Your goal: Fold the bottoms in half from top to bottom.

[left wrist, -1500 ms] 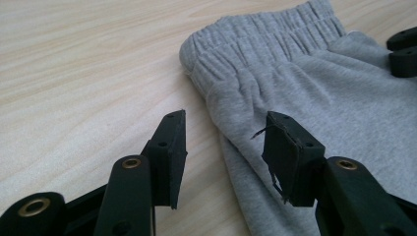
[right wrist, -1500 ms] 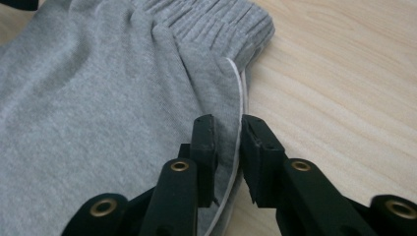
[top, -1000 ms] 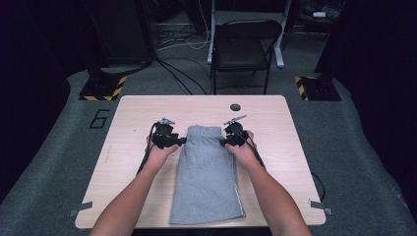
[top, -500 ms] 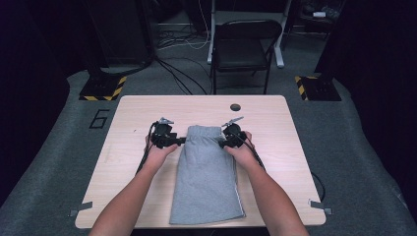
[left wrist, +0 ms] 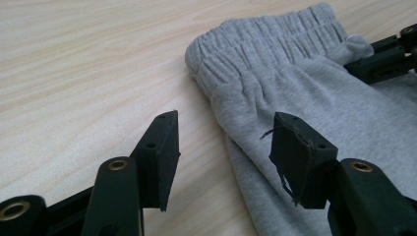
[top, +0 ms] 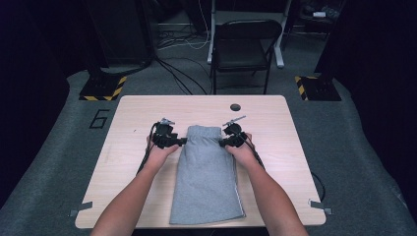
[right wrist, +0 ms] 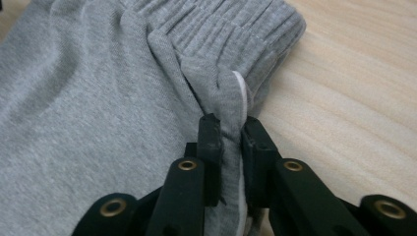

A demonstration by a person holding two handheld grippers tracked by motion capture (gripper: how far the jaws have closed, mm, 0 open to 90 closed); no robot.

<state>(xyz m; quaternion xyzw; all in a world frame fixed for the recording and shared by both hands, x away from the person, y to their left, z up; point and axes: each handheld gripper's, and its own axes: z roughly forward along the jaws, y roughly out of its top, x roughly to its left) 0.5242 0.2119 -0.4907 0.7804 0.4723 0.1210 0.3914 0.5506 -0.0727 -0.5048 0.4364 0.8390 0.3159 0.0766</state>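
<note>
Right gripper view: the right gripper (right wrist: 230, 132) has just closed its jaws on a pinched fold at the edge of the grey shorts (right wrist: 108, 113), while the left gripper (left wrist: 223, 142) has been opening and straddles the opposite edge without pressing it. The shorts lie flat mid-table (top: 295, 142), waistband away from the person. A "6" (top: 100, 118) marks the grey floor left of the table; a black chair (top: 244, 46) stands beyond.

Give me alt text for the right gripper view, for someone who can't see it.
The right gripper has just closed its two black jaws on a raised fold of the grey shorts, just below the gathered waistband. The shorts lie on a light wooden table.
</note>
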